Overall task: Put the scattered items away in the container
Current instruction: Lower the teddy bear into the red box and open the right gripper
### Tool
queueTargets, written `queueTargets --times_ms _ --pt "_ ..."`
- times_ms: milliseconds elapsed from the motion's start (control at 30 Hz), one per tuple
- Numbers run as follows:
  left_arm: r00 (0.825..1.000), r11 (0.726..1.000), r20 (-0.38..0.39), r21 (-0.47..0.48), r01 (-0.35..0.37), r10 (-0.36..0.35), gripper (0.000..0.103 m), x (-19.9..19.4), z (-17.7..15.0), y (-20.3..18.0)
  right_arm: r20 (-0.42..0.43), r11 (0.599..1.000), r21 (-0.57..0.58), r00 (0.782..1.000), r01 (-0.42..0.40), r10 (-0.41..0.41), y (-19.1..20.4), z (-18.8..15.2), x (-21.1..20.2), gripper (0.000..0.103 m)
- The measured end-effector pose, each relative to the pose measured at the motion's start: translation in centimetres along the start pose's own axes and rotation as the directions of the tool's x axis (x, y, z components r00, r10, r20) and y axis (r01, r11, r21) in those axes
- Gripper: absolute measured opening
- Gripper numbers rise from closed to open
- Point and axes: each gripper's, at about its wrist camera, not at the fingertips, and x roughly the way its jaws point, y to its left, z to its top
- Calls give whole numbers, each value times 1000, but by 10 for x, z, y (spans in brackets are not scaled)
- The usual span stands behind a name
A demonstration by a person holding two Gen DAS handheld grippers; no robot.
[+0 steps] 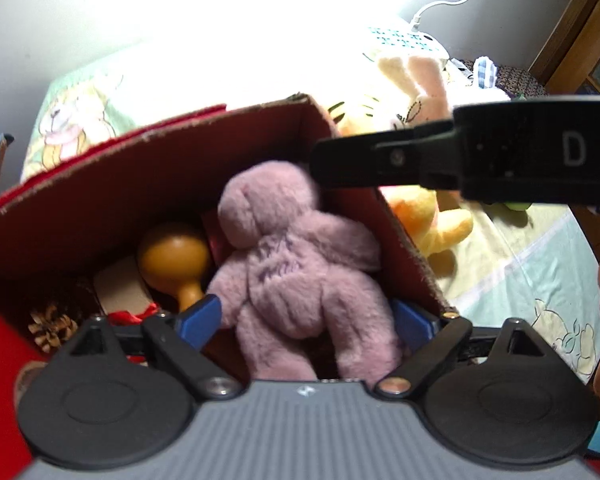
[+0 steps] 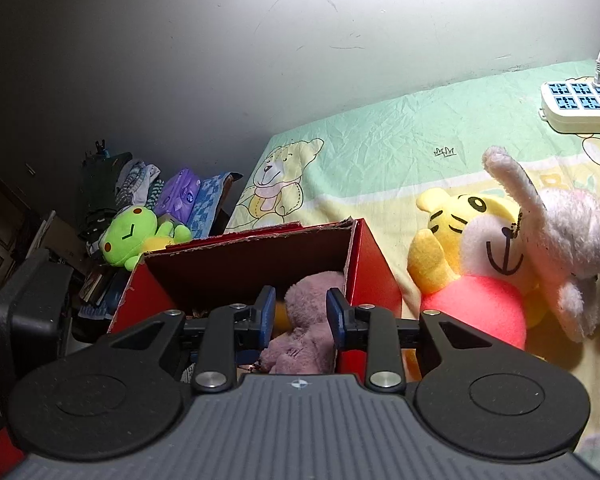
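While the pink plush [image 1: 288, 264] lies inside the red box [image 1: 100, 184] beside a maraca [image 1: 172, 258] and pinecone [image 1: 52, 326], left gripper [image 1: 308, 320] stands released around it, pads clear. Right gripper [image 2: 300, 316] hovers over the box, jaws narrowly apart, grasping nothing. Judgement: lift left straight up to avoid snagging fur; tiger plush [image 2: 460, 264] on the bed [image 2: 380, 148] looks next.

— What do my tools look like from there?
— Left tool [image 1: 306, 318]: blue pads, black linkage arms, silver screws, ribbed grey body.
— And my right tool [image 2: 300, 316]?
— Same build; white letters "DA" on its black side.
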Motion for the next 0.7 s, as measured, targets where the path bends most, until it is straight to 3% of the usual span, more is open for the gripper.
queueTargets --times_ms 133,300,700 --pt "999 1000 22 -10 24 -24 94 -6 -5 10 15 1000 3 1000 -1 1 -1 -1 -3 30" --pt "998 997 10 -45 60 -60 79 13 -8 6 13 1000 -3 1000 1 -1 0 -2 -2 29" --pt "998 997 21 -44 -60 61 85 15 -14 -9 -1 999 -40 1000 18 -18 4 -12 1 29"
